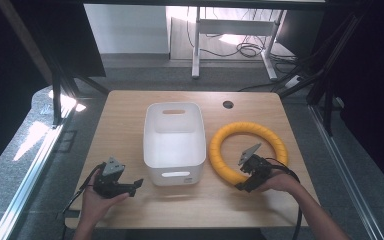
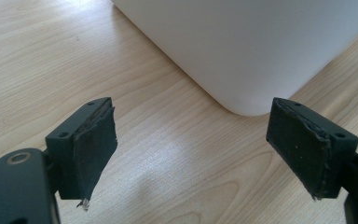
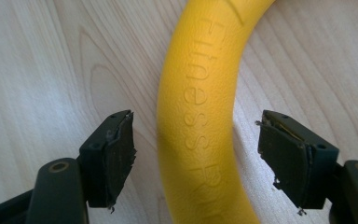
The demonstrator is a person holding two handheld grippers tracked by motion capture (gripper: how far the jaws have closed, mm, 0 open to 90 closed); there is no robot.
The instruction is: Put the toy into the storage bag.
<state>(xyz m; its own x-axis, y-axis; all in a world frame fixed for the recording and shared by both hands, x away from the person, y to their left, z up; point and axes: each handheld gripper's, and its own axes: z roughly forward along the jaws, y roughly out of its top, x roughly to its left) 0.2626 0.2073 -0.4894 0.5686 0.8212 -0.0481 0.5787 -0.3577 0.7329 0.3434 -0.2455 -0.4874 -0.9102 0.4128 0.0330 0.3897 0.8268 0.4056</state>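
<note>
My right gripper [image 1: 244, 181] sits over the near part of the yellow ring [image 1: 248, 152], which lies flat on the wooden table [image 1: 125, 107] just to the right of the white bin [image 1: 174, 142]. In the right gripper view its jaws stand wide, one on each side of the ring's [image 3: 196, 112] tube, with a gap between each pad and the yellow surface, so nothing is gripped. My left gripper [image 1: 130, 187] rests low near the table's front edge, left of the bin. In the left gripper view its jaws are also spread wide with only bare wood between them, and the bin's rounded corner [image 2: 249, 51] lies just ahead.
</note>
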